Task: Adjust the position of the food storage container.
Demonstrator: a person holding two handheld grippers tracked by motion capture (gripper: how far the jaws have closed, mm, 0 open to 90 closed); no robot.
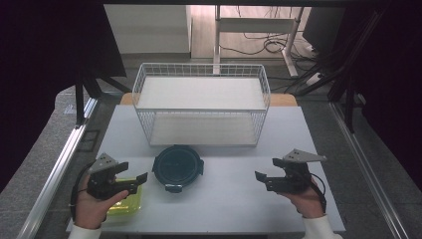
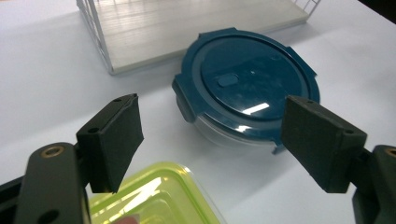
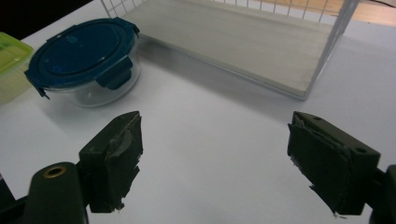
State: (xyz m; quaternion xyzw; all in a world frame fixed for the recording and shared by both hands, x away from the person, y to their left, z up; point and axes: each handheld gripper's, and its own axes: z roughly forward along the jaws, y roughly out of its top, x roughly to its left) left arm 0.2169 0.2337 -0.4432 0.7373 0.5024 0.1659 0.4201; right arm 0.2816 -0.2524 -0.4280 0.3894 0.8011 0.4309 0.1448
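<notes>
High view: the left tool (image 1: 133,175) is seen lower left, jaws apart, nothing clamped, held over the yellow-green container (image 1: 125,203) at the worktop's (image 1: 229,199) near-left edge. The right tool (image 1: 267,169) is seen lower right, jaws apart and empty, well apart from everything. The round blue-lidded container (image 1: 177,167) is set at centre, between the two tools, just in front of the white wire rack (image 1: 201,104).

Left gripper view: the round container (image 2: 247,84) is framed between the spread jaws, upper centre, untouched. The yellow-green lid (image 2: 159,196) lies at bottom centre, below the jaws. The rack base (image 2: 187,28) is seen at top.

Right gripper view: jaws are spread over bare worktop (image 3: 210,140); the round container (image 3: 86,58) is seen upper left, lid latched, the rack (image 3: 243,42) at top right.

Step judged: approach, nothing gripped yet. Next move likely calls for the left tool to be advanced and lowered so the round container's rim sits between the pads before closing; the container looks wider than the gap, so a lid tab or edge grip is probably needed.
</notes>
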